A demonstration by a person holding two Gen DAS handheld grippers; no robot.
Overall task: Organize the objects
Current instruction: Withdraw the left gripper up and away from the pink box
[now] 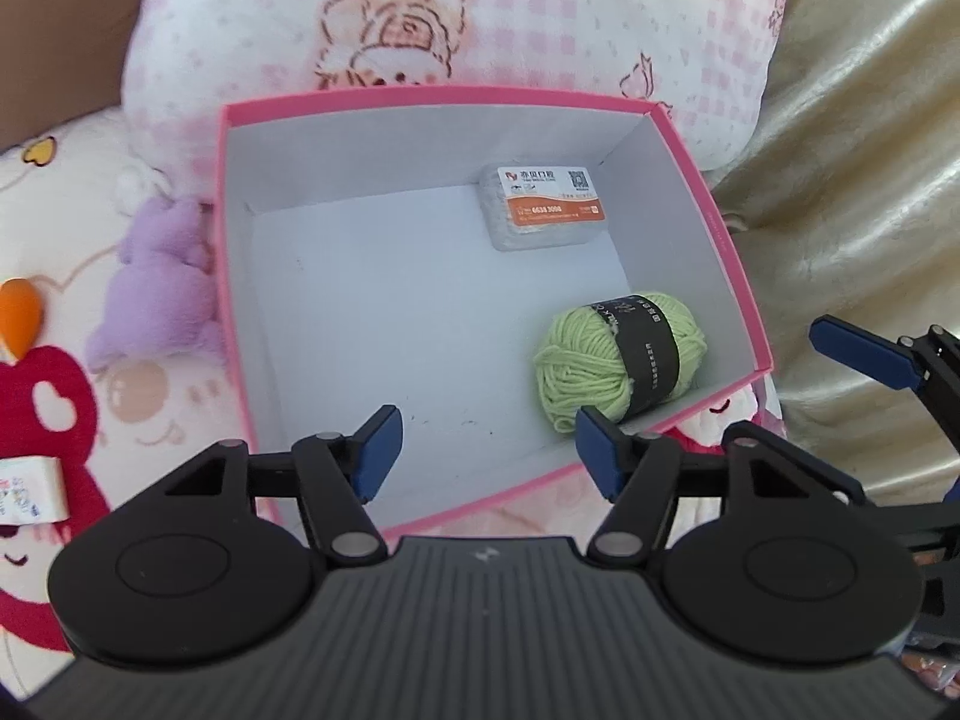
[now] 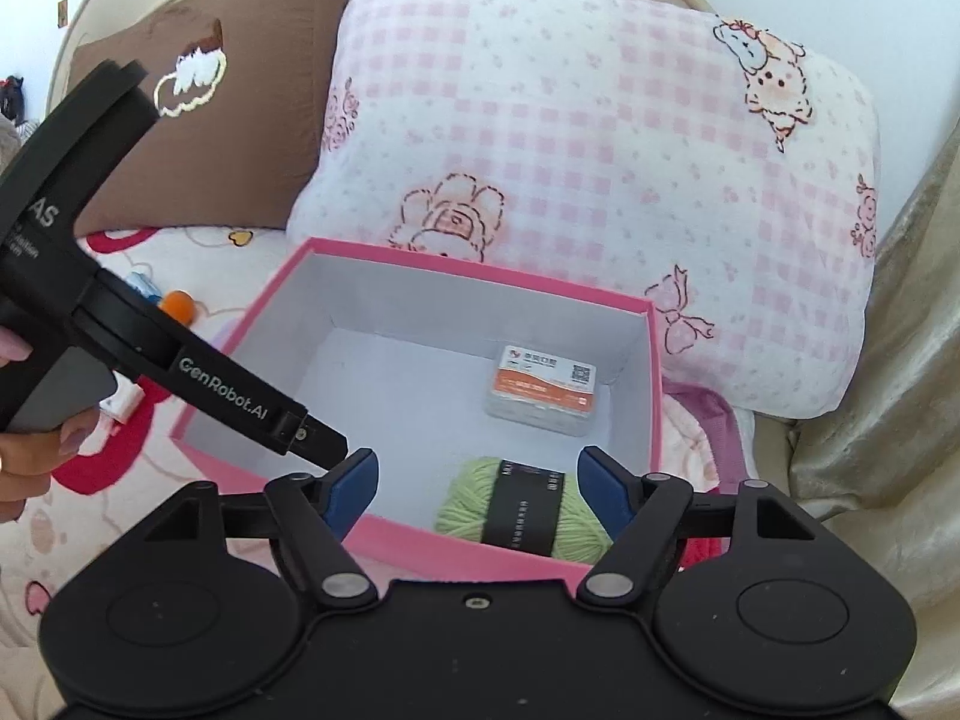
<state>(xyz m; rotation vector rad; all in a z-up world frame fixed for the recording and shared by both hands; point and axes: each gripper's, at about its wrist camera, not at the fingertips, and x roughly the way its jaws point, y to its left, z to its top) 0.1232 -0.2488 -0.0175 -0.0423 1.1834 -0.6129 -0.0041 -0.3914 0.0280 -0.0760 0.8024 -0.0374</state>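
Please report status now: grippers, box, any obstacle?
Left gripper open, empty. Right gripper open, empty. Pink box holds yarn, card pack. No obstacle.

1. The box is pink outside and white inside.
2. The yarn ball is pale green with a black paper band.
3. The small packet is translucent white, with a white and orange label.
4. The pillow is white with pink checks and cartoon bears.
5. The cushion is brown with a white motif.
6. The plush toy is lilac.
7. The bedspread is cream with red and orange cartoon figures.
8. The gripper pads are blue on black frames.
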